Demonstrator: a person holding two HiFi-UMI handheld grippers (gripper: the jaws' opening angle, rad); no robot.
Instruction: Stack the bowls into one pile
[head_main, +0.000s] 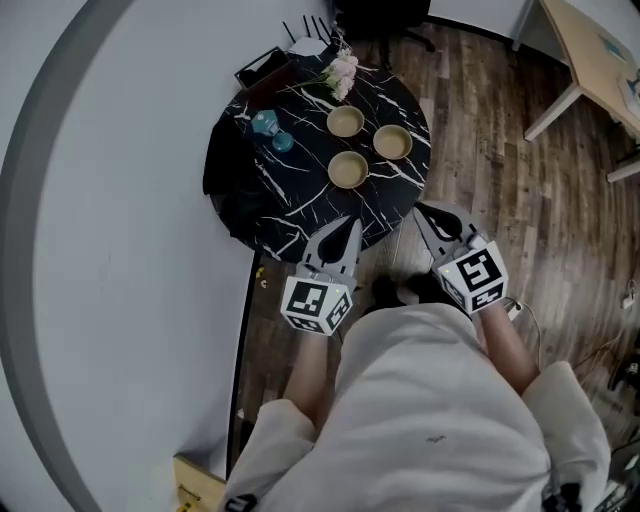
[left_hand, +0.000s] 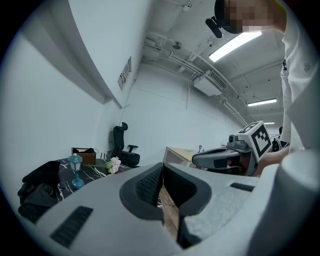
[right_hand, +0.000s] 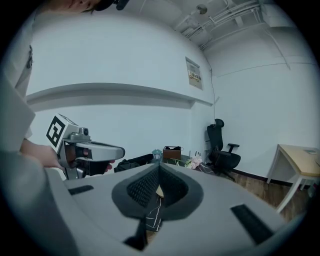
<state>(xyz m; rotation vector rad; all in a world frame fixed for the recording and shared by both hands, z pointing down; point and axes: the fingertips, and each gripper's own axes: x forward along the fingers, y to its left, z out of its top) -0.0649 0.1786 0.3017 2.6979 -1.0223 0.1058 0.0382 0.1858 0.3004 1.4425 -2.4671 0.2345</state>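
Note:
Three tan bowls stand apart on the round black marble table (head_main: 300, 215): one at the back (head_main: 345, 122), one to the right (head_main: 393, 142) and one nearest me (head_main: 348, 169). My left gripper (head_main: 347, 224) hangs at the table's near edge, shut with nothing in it. My right gripper (head_main: 420, 212) is level with it to the right, just off the table's rim, also shut and empty. In the left gripper view the jaws (left_hand: 162, 167) meet tip to tip, and the right gripper (left_hand: 200, 161) shows beside them. In the right gripper view the shut jaws (right_hand: 159, 169) hide most of the table.
A small blue lantern (head_main: 265, 123) and a bunch of pale flowers (head_main: 341, 72) sit at the table's back, with a brown box (head_main: 265, 72) behind. Dark cloth (head_main: 225, 165) drapes the table's left side. A white wall curves along the left; a wooden desk (head_main: 595, 55) stands far right.

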